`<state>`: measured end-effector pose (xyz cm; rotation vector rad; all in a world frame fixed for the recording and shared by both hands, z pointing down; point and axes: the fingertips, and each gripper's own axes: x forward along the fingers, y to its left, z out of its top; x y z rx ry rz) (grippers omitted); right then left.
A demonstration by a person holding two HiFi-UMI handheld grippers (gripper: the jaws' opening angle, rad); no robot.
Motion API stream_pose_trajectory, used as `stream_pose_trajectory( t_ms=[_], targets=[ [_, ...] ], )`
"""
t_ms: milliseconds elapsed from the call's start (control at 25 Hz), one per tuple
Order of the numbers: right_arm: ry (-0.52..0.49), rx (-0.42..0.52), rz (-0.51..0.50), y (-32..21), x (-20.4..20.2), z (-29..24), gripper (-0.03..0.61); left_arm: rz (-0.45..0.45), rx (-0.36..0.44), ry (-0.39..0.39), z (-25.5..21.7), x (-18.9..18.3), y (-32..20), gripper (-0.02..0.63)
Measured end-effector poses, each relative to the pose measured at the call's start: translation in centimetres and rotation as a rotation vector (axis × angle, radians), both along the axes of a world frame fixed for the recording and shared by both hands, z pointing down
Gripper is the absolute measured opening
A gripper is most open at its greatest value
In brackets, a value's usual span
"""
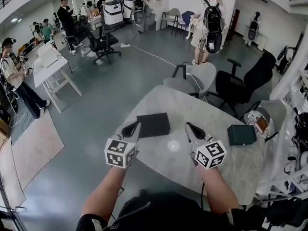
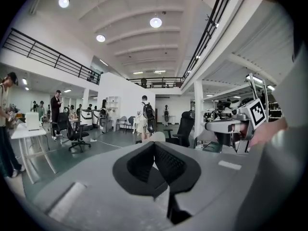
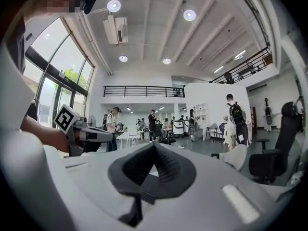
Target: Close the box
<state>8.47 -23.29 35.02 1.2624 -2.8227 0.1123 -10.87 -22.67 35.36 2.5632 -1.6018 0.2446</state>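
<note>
Left gripper (image 1: pixel 131 129) and right gripper (image 1: pixel 193 129) both clenched empty, either side of the black box (image 1: pixel 153 124) (mid-frame, lid down) on the table (image 1: pixel 226 170).

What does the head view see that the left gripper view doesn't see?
Only the head view: the black box lying on the pale table, seen from above, and the person's forearms.
Only the left gripper view: the high white ceiling overhead with its round lamps.
Both: the left gripper, jaws together with nothing between them, the right gripper, and a person with a backpack standing across the room.
</note>
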Motion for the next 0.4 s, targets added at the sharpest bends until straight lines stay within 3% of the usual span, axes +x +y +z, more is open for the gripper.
stream_pose_trajectory(
  t_ms=[200,400],
  targets=[
    [-0.031,-0.008,0.021,1.9,1.5,-0.4,0.002,-0.030,-0.003,0.053,0.0,-1.3,1.6,0.011],
    [-0.019,-0.070,0.041,2.5,2.7,2.7,0.002,-0.025,-0.027,0.027,2.4,-1.9,1.9,0.011]
  ],
)
